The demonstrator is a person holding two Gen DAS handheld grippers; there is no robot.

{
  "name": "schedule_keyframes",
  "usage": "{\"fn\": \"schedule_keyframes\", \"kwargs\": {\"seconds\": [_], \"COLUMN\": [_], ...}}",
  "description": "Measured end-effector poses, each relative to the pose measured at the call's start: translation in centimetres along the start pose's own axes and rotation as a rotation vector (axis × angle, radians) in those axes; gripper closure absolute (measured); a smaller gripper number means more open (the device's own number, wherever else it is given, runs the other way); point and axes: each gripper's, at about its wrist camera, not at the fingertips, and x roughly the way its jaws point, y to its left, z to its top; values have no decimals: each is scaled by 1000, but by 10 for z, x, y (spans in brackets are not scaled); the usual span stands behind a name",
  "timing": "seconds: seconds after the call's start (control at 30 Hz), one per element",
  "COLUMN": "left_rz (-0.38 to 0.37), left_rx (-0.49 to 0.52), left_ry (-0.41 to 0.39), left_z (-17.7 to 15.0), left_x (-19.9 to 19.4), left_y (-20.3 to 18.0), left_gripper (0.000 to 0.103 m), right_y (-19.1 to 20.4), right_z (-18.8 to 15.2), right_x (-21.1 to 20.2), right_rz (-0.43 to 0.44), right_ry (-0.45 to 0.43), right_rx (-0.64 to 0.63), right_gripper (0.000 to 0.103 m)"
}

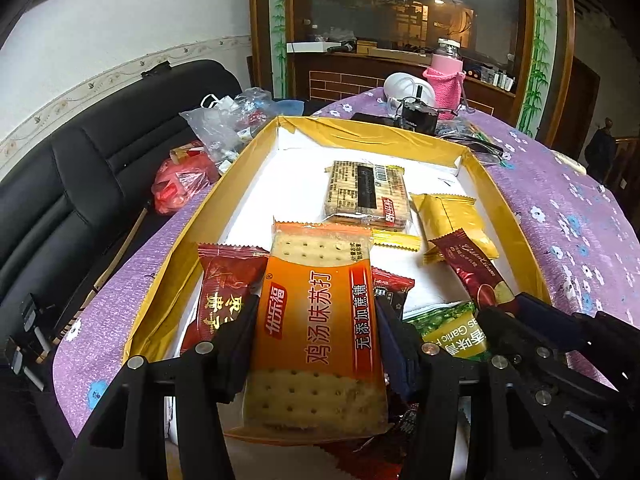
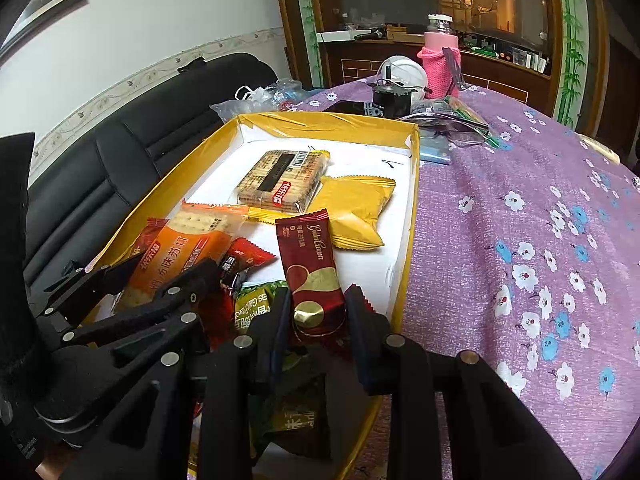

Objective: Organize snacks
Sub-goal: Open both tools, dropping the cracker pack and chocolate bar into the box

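Observation:
My left gripper [image 1: 316, 316] is shut on an orange soda cracker pack [image 1: 316, 320], held by its long sides over the near end of a yellow-walled box [image 1: 184, 236]. My right gripper [image 2: 318, 316] is shut on a dark red Golden Crown wafer packet [image 2: 312, 272], also over the box's near end. That red packet [image 1: 472, 276] and the right gripper [image 1: 504, 312] show at the right of the left wrist view. The left gripper [image 2: 160, 276] with the cracker pack [image 2: 180, 248] shows at the left of the right wrist view. A clear cracker pack [image 1: 366, 192] and a yellow packet [image 1: 456, 216] lie farther in.
Red packets [image 1: 224, 296] and a green garlic snack bag [image 1: 452, 328] lie at the box's near end. The box sits on a purple flowered tablecloth [image 2: 520, 240]. A black sofa [image 1: 80, 184] with plastic bags [image 1: 216, 128] is on the left. A pink bottle [image 2: 438, 60] and clutter stand behind.

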Motion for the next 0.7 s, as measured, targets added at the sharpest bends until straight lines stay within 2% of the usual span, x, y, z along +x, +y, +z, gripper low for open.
{"fn": "schedule_keyframes", "kwargs": {"seconds": [0.6, 0.7], "left_rz": [10, 15], "left_rx": [8, 11], "left_ry": [2, 2], "left_z": [1, 1], "left_x": [1, 0], "left_y": [-2, -2], "left_gripper": [43, 43], "right_y": [-2, -4], "right_z": [-1, -2], "right_x": [-9, -12], "right_rz": [27, 13], "right_ry": [-19, -33], "right_rx": [-1, 5], "right_gripper": [71, 64]}}
